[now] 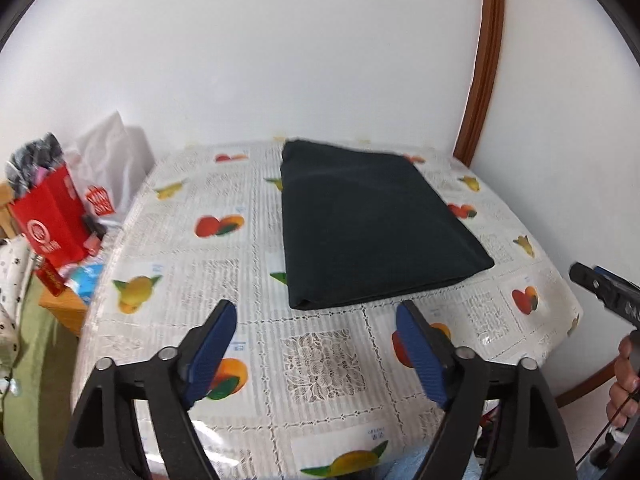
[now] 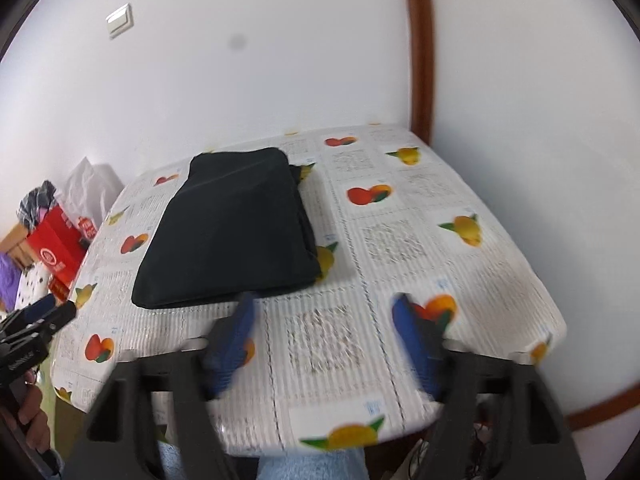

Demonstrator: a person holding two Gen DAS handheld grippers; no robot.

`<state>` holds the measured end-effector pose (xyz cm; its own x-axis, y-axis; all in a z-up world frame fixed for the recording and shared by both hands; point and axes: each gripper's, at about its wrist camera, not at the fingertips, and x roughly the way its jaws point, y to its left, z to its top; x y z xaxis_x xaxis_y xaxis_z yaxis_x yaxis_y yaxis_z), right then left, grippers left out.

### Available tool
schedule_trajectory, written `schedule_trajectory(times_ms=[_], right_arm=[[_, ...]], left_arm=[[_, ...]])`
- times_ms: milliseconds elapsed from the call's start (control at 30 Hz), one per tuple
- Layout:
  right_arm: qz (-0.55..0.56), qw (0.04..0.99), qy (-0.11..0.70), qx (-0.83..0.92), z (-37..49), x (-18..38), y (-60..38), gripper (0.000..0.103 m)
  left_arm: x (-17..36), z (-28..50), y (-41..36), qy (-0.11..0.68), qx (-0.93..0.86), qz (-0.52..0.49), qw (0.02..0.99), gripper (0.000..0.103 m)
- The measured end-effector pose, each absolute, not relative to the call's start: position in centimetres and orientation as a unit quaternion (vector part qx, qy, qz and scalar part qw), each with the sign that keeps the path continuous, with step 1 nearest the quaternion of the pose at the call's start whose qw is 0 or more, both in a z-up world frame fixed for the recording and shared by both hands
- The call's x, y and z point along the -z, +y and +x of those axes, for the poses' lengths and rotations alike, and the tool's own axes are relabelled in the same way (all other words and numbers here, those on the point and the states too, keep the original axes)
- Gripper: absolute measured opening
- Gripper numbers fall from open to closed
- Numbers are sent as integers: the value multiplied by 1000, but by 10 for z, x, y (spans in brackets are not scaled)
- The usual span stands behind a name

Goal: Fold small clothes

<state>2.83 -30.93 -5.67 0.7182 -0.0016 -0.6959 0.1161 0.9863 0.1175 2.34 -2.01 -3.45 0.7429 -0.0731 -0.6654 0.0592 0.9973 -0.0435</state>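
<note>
A black garment [image 1: 368,220] lies folded into a flat rectangle on the fruit-print tablecloth [image 1: 320,360], toward the far side by the wall. It also shows in the right wrist view [image 2: 232,232]. My left gripper [image 1: 316,312] is open and empty, just short of the garment's near edge and above the cloth. My right gripper [image 2: 324,308] is open and empty, near the garment's near right corner; its view is blurred. The right gripper's tip [image 1: 600,284] shows at the left view's right edge, and the left gripper [image 2: 36,324] at the right view's left edge.
A red paper bag [image 1: 52,216] and a white plastic bag [image 1: 108,168] stand on a low wooden stand left of the table. A white wall runs behind, with a brown wooden trim [image 1: 480,80] at the right. The table's near edge is rounded.
</note>
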Motion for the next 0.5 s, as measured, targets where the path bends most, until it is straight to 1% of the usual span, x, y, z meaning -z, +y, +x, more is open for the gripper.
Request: schedule_trajectory(times_ms=[33, 67, 133, 233, 500], right_arm=[[70, 929, 360, 37, 17, 52, -309, 91], [64, 933, 352, 41, 11, 50, -309, 95], [53, 933, 352, 44, 0, 48, -308, 98], [52, 929, 363, 50, -9, 50, -307, 98], [27, 932, 356, 56, -22, 41, -298, 99]], left_arm=[[30, 17, -23, 355, 35, -1, 934, 82], [26, 12, -27, 356, 41, 8, 934, 82], [19, 4, -30, 350, 40, 12, 936, 84], [13, -7, -34, 335, 27, 17, 942, 87], [11, -16, -40, 332, 29, 14, 943, 87]])
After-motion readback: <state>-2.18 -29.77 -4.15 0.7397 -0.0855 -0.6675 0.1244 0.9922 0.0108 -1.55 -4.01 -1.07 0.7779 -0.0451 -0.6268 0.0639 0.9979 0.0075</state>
